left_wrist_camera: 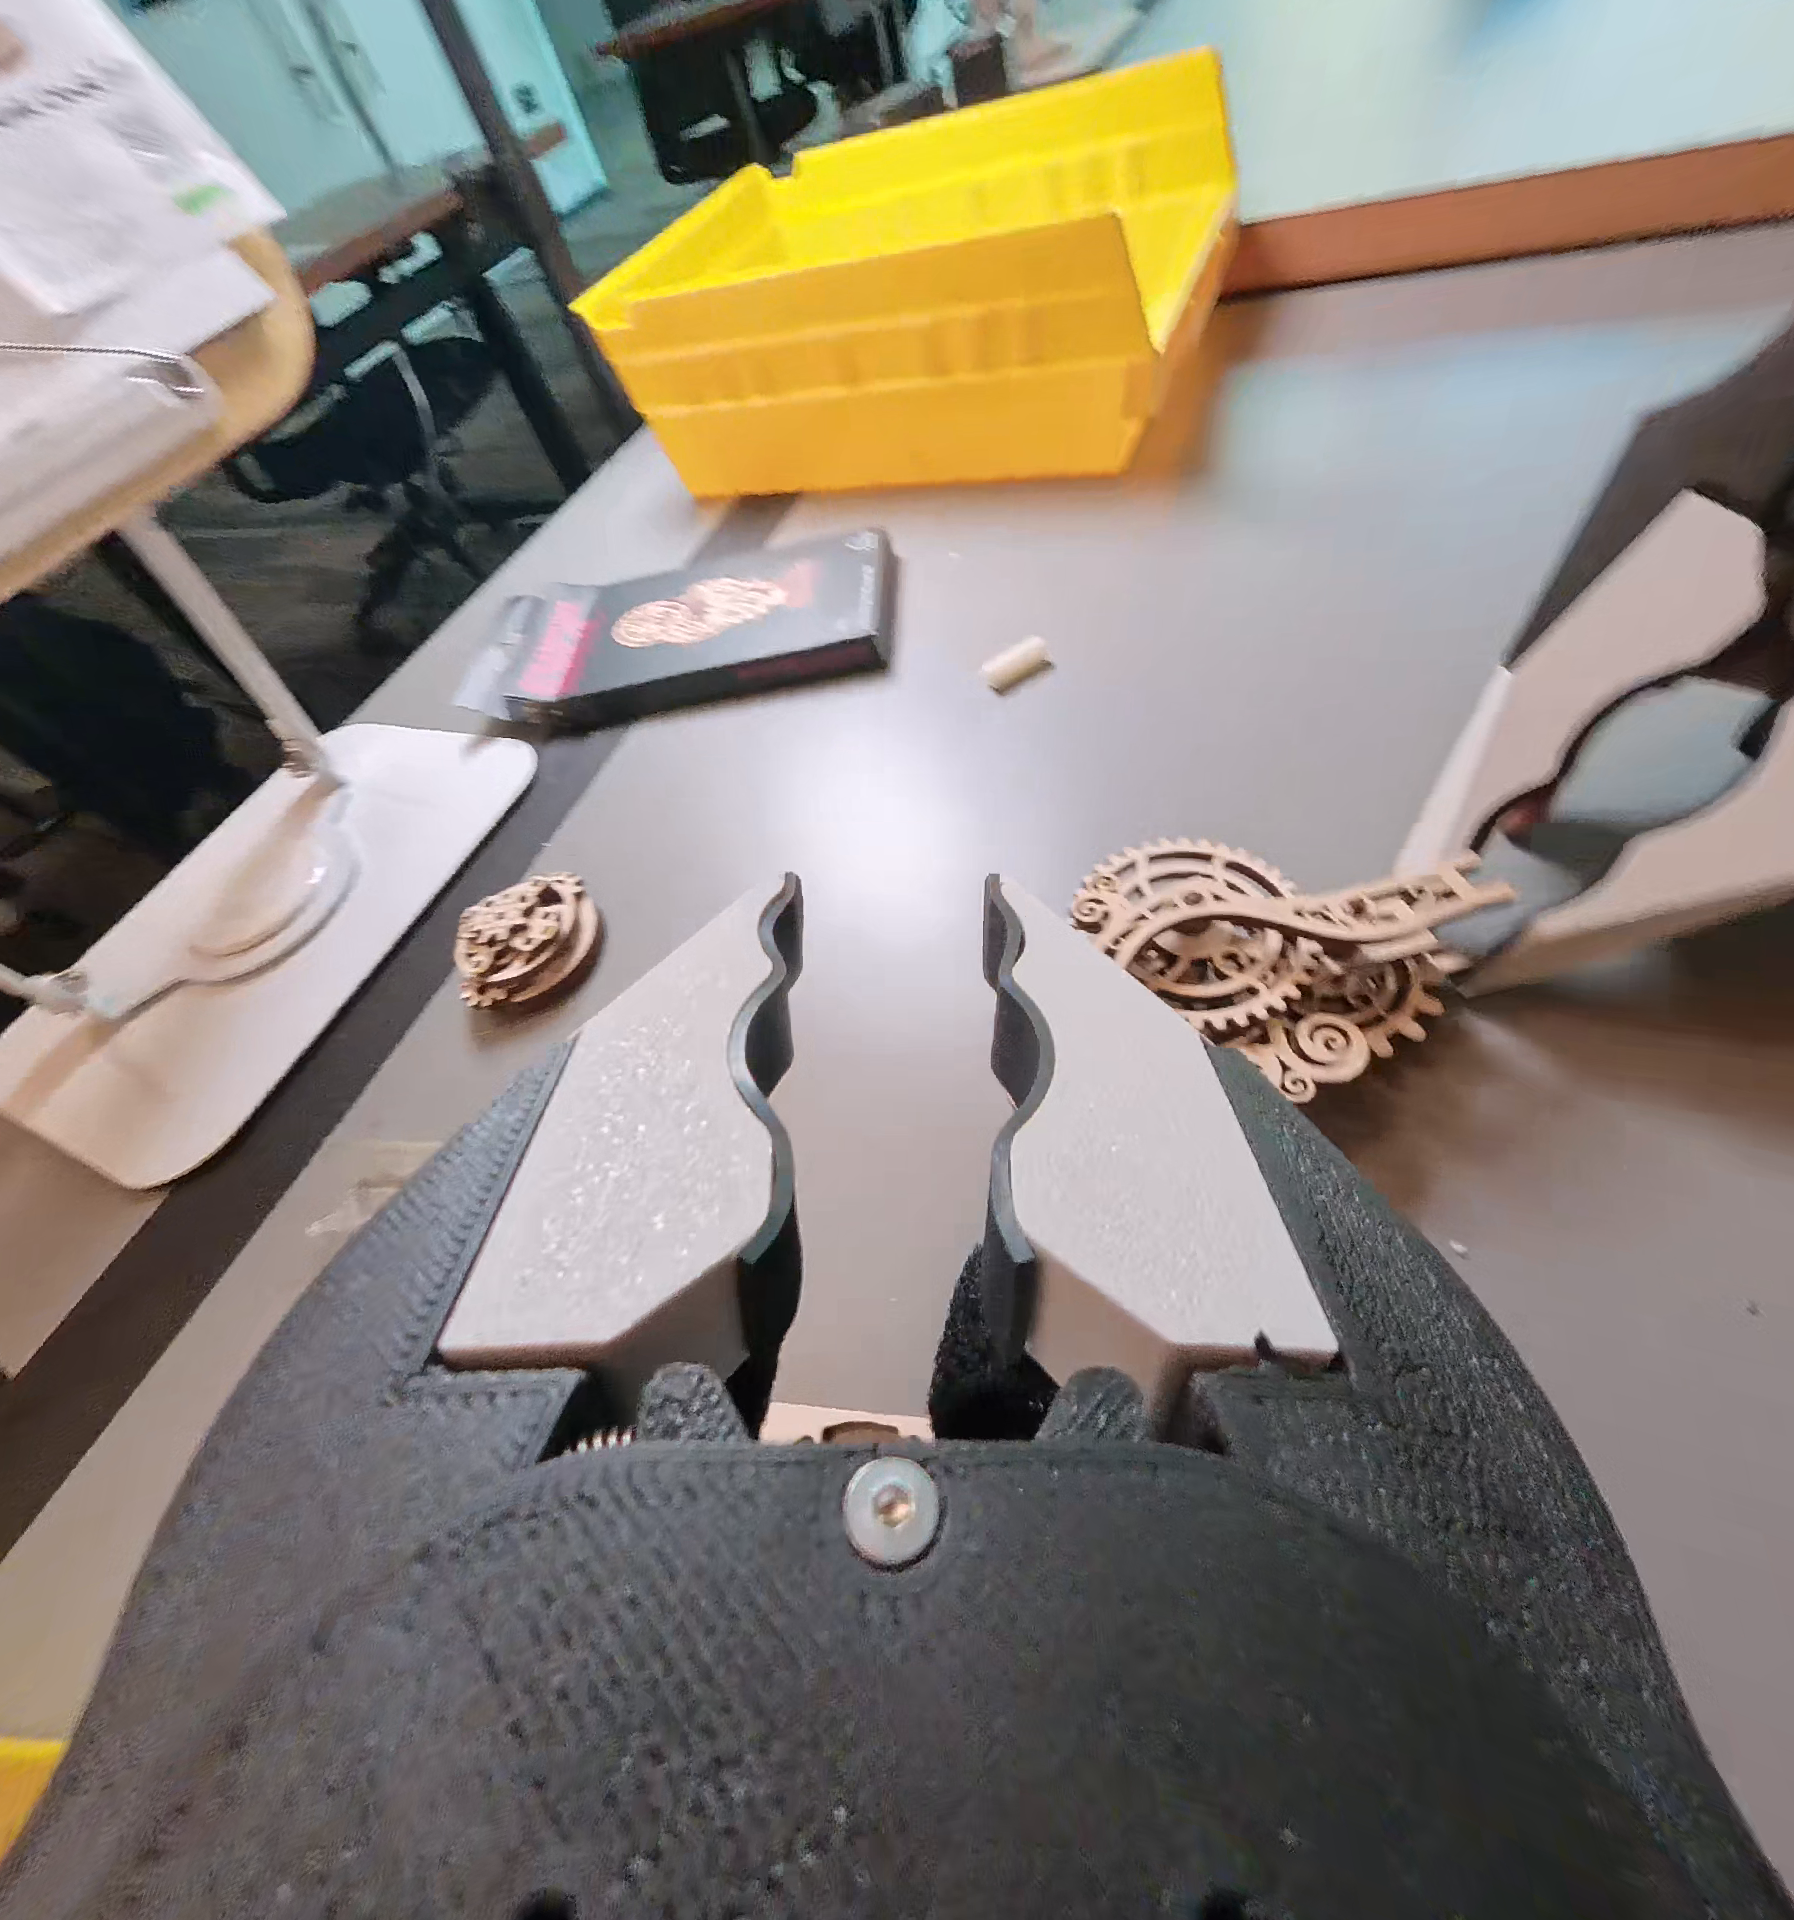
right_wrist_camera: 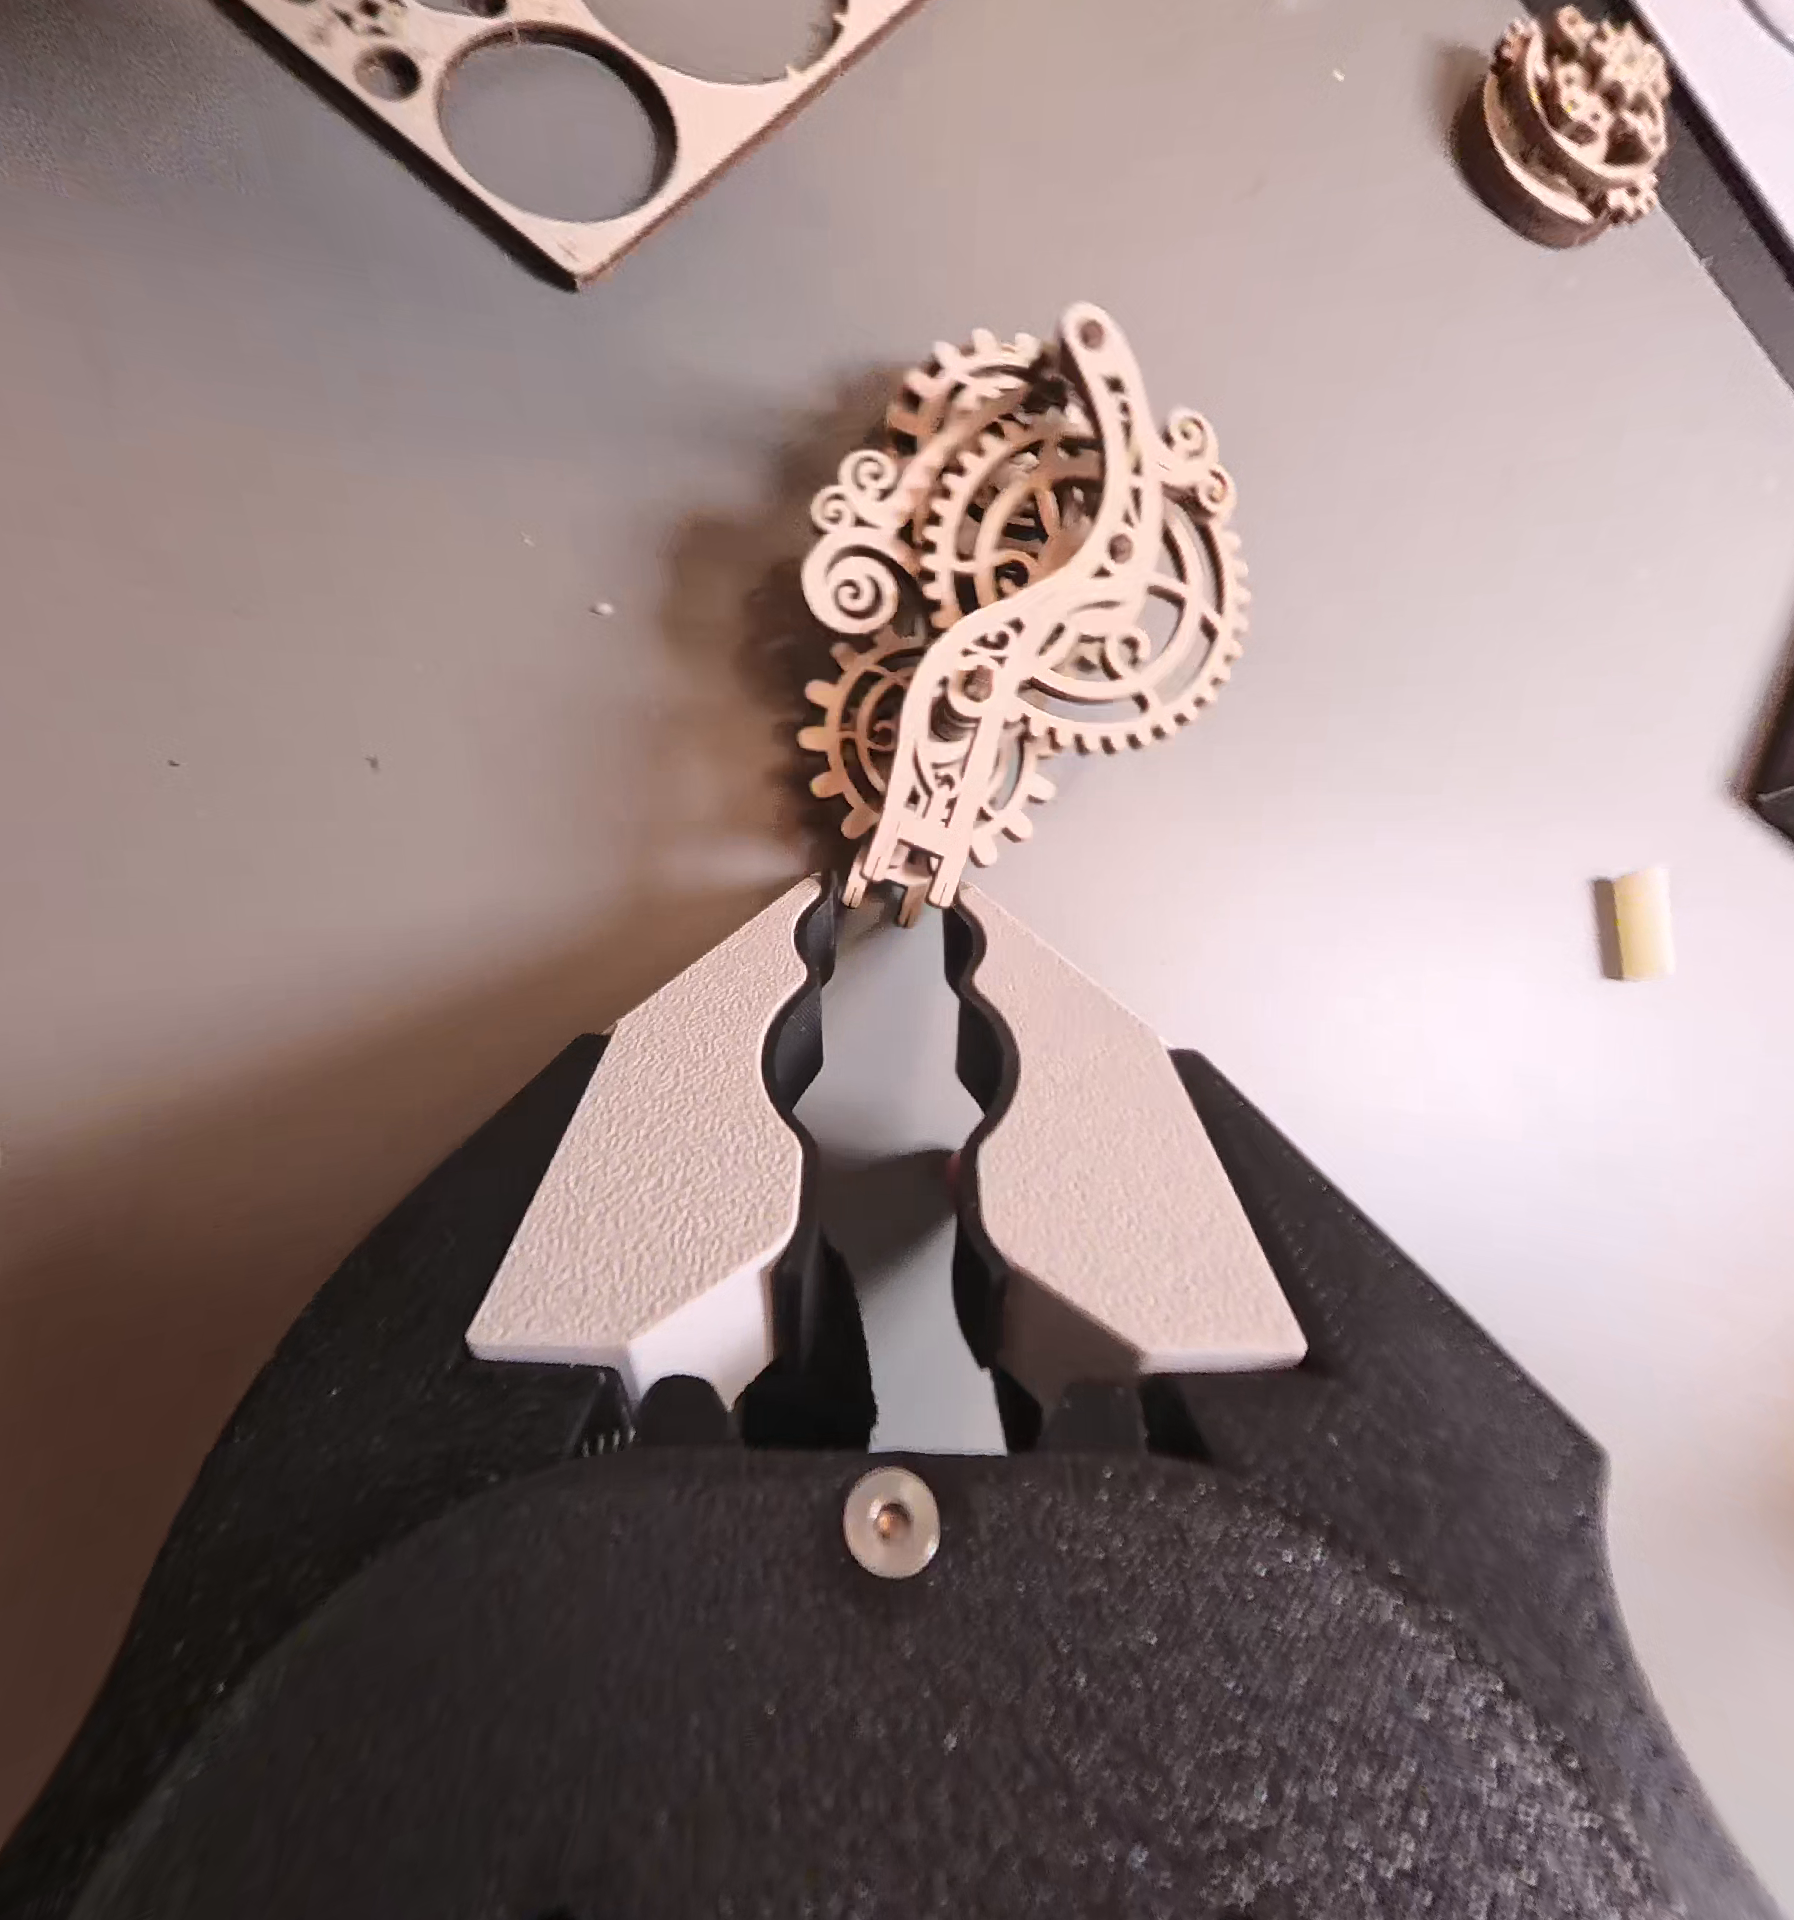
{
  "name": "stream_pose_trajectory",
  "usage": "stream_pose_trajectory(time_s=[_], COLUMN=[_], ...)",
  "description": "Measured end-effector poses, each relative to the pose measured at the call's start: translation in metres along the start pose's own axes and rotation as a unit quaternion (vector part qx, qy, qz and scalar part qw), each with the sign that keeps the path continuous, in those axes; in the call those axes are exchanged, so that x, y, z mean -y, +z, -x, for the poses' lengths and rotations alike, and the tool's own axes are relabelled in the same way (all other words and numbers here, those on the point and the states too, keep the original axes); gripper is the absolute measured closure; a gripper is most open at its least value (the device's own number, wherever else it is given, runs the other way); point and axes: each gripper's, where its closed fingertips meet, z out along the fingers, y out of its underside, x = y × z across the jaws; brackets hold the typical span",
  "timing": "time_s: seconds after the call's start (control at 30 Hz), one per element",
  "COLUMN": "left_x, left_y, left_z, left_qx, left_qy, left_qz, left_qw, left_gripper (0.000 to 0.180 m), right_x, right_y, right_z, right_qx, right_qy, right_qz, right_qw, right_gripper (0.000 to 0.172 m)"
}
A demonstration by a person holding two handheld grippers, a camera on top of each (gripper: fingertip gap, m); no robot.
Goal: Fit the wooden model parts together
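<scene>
The right claw (right_wrist_camera: 891,899) fills the near part of its own view, its two grey fingers partly apart with the forked foot of the wooden gear model (right_wrist_camera: 1028,582) between the tips. The foot touches the tips, but I cannot tell whether the pads press on it. The gear model lies on the grey worktop (right_wrist_camera: 301,727), its long axis running straight away from the right claw, forked end nearest the fingers and the curved arm's rounded tip pointing away.

The left claw (left_wrist_camera: 893,904) hangs wide open with bare worktop between its pads, just left of the gear model (left_wrist_camera: 1257,956). Farther left of the model lies a small round wooden gear assembly (left_wrist_camera: 527,938) beside a pale lamp base (left_wrist_camera: 280,894). Beyond the model lie a short cream peg (left_wrist_camera: 1018,661), a dark box (left_wrist_camera: 695,649) and a yellow bin (left_wrist_camera: 914,301). A cut-out wooden sheet (right_wrist_camera: 560,114) lies beyond the model in the right wrist view. Nothing stands between the two wooden parts but open worktop.
</scene>
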Motion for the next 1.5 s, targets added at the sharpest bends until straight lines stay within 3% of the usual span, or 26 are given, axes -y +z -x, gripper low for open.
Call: stream_pose_trajectory(time_s=[0.13, 0.3, 0.53, 0.8, 0.9, 1.2, 1.37, 1.5], left_x=[0.014, 0.032, 0.042, 0.078, 0.096, 0.139, 0.137, 0.13], left_y=[-0.012, -0.034, -0.058, -0.09, -0.094, -0.072, -0.053, -0.047], left_z=[0.025, 0.052, 0.089, 0.153, 0.177, 0.272, 0.304, 0.305], left_qx=[0.054, 0.101, 0.178, 0.274, 0.297, 0.343, 0.344, 0.343], left_qy=[-0.042, -0.098, -0.125, -0.141, -0.138, -0.093, -0.095, -0.106], left_qz=[-0.046, -0.121, -0.171, -0.229, -0.241, -0.23, -0.209, -0.223], left_qw=[0.997, 0.983, 0.961, 0.923, 0.914, 0.906, 0.91, 0.906], left_gripper=[0.15, 0.18, 0.18, 0.18, 0.18, 0.18, 0.18, 0.18], right_x=[0.018, 0.044, 0.055, 0.058, 0.06, 0.052, 0.054, 0.056], right_y=[-0.005, -0.033, -0.051, -0.051, -0.054, -0.051, -0.053, -0.056], right_z=[0.023, 0.025, -0.011, -0.024, -0.029, -0.046, -0.045, -0.049], right_qx=[0.05, 0.126, 0.086, 0.071, 0.07, -0.003, -0.004, 0.005], right_qy=[-0.004, 0.019, 0.038, 0.061, 0.072, 0.014, 0.019, 0.037], right_qz=[-0.047, -0.161, -0.249, -0.298, -0.318, -0.312, -0.323, -0.336], right_qw=[0.998, 0.979, 0.964, 0.95, 0.943, 0.95, 0.946, 0.941], right_gripper=[0.137, 0.133, 0.135, 0.169, 0.172, 0.172, 0.172, 0.172])
